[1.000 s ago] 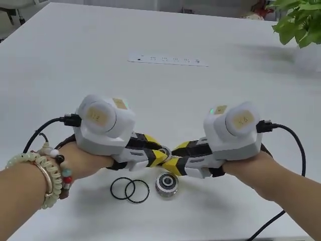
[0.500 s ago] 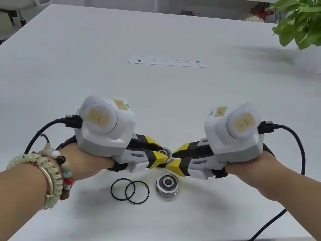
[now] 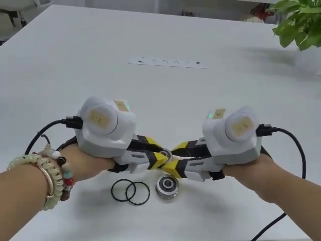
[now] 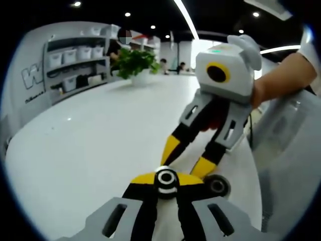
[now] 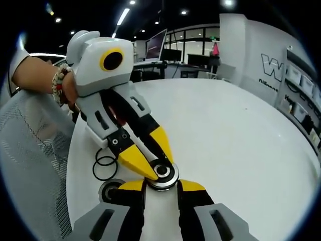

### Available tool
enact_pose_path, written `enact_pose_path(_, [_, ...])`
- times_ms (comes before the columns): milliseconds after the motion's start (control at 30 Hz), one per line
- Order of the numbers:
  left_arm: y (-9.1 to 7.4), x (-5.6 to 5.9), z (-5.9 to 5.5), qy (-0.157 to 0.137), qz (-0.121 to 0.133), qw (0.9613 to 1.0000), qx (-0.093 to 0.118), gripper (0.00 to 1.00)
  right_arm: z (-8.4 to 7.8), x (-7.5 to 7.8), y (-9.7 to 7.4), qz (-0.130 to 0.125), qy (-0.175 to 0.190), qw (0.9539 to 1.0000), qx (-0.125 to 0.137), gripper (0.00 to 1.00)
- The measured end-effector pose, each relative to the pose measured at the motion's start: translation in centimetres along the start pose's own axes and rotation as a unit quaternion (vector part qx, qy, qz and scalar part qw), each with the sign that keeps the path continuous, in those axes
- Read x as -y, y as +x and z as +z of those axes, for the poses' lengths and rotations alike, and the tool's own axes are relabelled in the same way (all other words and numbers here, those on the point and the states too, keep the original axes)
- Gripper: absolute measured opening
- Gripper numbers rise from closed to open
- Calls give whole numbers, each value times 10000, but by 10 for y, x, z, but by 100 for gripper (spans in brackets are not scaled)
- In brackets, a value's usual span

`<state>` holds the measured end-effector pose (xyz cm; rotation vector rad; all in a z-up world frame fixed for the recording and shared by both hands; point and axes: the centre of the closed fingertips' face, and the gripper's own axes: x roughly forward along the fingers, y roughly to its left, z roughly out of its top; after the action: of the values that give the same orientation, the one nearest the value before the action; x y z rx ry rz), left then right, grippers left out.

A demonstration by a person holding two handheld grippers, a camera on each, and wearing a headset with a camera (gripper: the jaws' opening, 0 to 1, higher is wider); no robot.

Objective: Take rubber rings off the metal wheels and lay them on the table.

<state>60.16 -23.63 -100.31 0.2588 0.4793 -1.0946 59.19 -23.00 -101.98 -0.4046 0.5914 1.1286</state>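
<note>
Left tool (image 4: 166, 181) clamps the metal wheel (image 5: 163, 172); right tool (image 4: 186, 159) straddles it, grip I cannot tell. I judge opposing pull may slip it free.

Both forearms come in from the lower corners of the head view. The wrists are turned inward, so the two grippers point at each other and their tips meet at lower centre. The left hand (image 3: 83, 164) wraps the left gripper (image 3: 161, 156), whose jaws are pinched together on a small wheel (image 5: 163, 173). The right hand (image 3: 247, 169) holds the right gripper (image 3: 173, 163), whose jaws stand a little apart, one tip on either side of that wheel. Whether they press on it is hard to tell.
</note>
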Motion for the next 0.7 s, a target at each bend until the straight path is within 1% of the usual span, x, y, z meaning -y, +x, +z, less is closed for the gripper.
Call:
enact_pose_path(67, [0, 0, 0, 4, -3, 10000, -1, 15, 0, 0, -1, 20, -1, 10000, 8, 22])
enact_pose_path(100, [0, 0, 0, 6, -9, 10000, 0, 15, 0, 1, -2, 31, 63, 10000, 0, 21])
enact_pose_path(333, [0, 0, 0, 8, -12, 10000, 1, 15, -3, 1, -4, 97, 35, 9999, -34, 18])
enact_pose_path(567, [0, 0, 0, 8, -9, 10000, -3, 15, -6, 1, -8, 165, 106, 9998, -54, 11])
enact_pose_path(700, [0, 0, 0, 6, -1, 10000, -5, 15, -6, 1, -8, 179, 120, 9997, -61, 10])
